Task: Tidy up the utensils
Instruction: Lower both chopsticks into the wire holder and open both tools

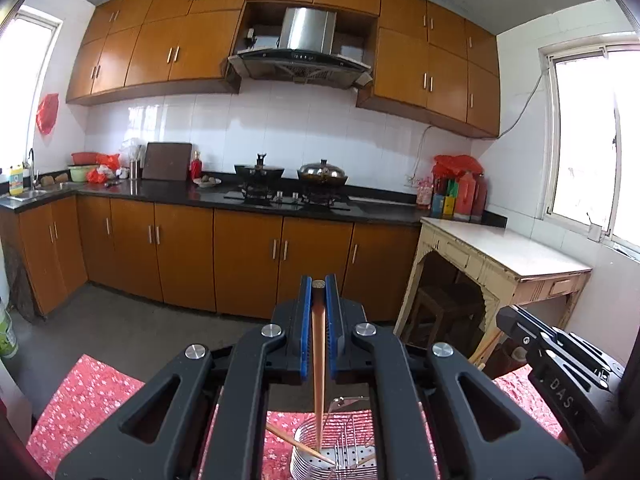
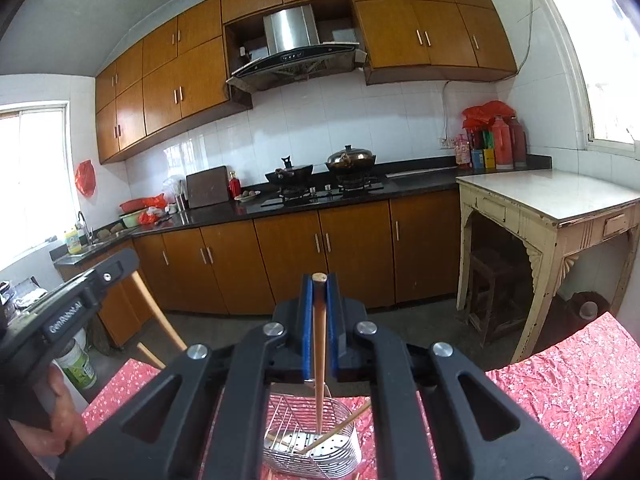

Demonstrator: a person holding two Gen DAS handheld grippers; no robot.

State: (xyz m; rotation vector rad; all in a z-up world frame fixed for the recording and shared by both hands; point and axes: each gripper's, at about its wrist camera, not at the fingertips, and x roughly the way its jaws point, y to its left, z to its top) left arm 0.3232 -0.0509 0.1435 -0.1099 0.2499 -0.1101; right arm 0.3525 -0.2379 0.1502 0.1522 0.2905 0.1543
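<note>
Wooden chopstick (image 1: 319, 344) clamped upright between blue pads (image 1: 306, 312) of left gripper (image 1: 319, 286); lower end reaching down into wire utensil basket (image 1: 320, 450). Second wooden chopstick (image 2: 319, 344) clamped likewise in right gripper (image 2: 319, 280), blue pads (image 2: 307, 320) tight on shaft, tip inside same basket (image 2: 344, 412). Count held: two, one per gripper. Count already lying aslant in basket: two, visible in both wrist views, one leaning left (image 1: 296, 442), one leaning right (image 2: 338, 426). Total chopsticks seen: four. Basket: one, steel wire with perforated floor, standing on red floral cloth (image 2: 560, 392) over worktop. Right gripper body visible at right edge of left view (image 1: 560, 364); left gripper body at left edge of right view (image 2: 64, 312), bare hand (image 2: 60, 408) below it.

Background: two lidded woks (image 1: 322, 172) on one gas hob (image 1: 286, 196); one range hood (image 1: 300, 50); one cream side table (image 1: 504, 252); two windows, one each side (image 1: 592, 140).
</note>
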